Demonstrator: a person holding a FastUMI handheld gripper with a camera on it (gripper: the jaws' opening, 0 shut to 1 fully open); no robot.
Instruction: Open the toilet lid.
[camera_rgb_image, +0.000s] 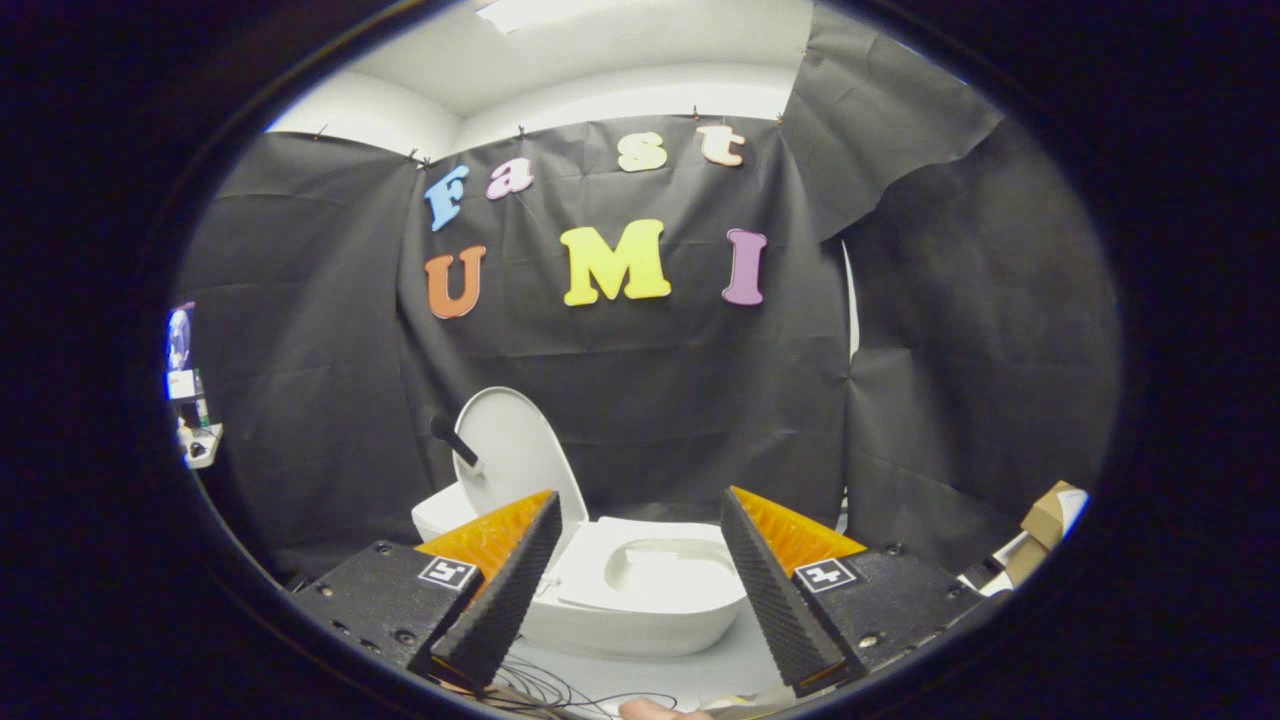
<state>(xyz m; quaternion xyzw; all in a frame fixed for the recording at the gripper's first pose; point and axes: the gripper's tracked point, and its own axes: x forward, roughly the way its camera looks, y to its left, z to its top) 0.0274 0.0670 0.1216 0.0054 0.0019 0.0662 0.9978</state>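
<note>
A white toilet (640, 600) stands on the floor against the black cloth wall, just beyond my fingers. Its lid (520, 455) is raised, leaning back toward the tank behind the left finger. A short dark handle (452, 438) sticks out from the lid's left edge. The seat is down and the bowl (668, 572) shows between the fingers. My gripper (640, 520) hangs above and in front of the toilet, open, with nothing between its fingers and no contact with the lid.
Thin cables (560, 695) lie on the grey floor below the fingers. Cardboard boxes (1045, 530) sit at the right by the cloth wall. A shelf with small items (192, 420) is at the far left. A fingertip (655, 710) shows at the bottom.
</note>
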